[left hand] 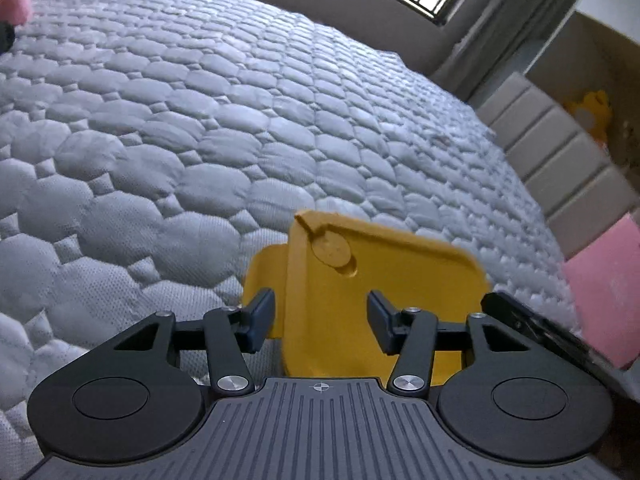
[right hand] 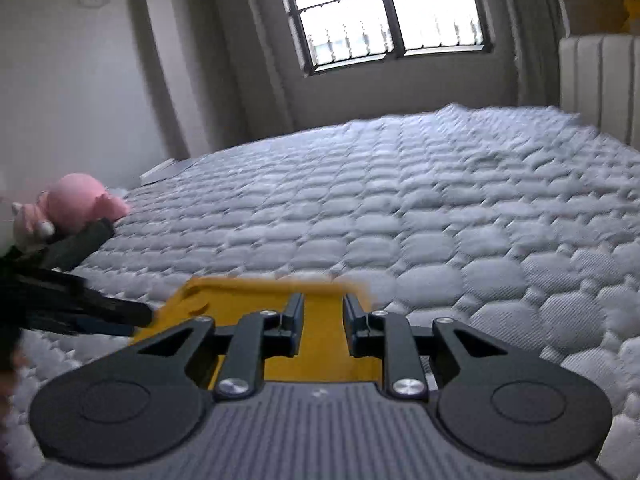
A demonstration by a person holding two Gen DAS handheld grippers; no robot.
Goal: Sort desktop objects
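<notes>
A flat yellow plastic lid or tray [left hand: 352, 280] with a round boss near one corner sits on the quilted grey mattress [left hand: 200, 140]. My left gripper [left hand: 320, 318] is open wide, its fingers straddling the tray's left edge just above it. In the right wrist view the same tray [right hand: 248, 296] lies under my right gripper [right hand: 323, 320], whose fingers stand a narrow gap apart with yellow showing between them. The left gripper [right hand: 100, 312] reaches the tray's left corner. The right gripper's dark tip [left hand: 520, 320] is at the tray's right edge. I cannot tell whether either gripper touches the tray.
A pink plush pig [right hand: 80, 200] lies at the mattress's left edge, behind a hand [right hand: 28, 224] on the left gripper. A pink block [left hand: 600, 284] and a beige padded headboard [left hand: 560, 160] border the right side. A window [right hand: 384, 16] is beyond the bed.
</notes>
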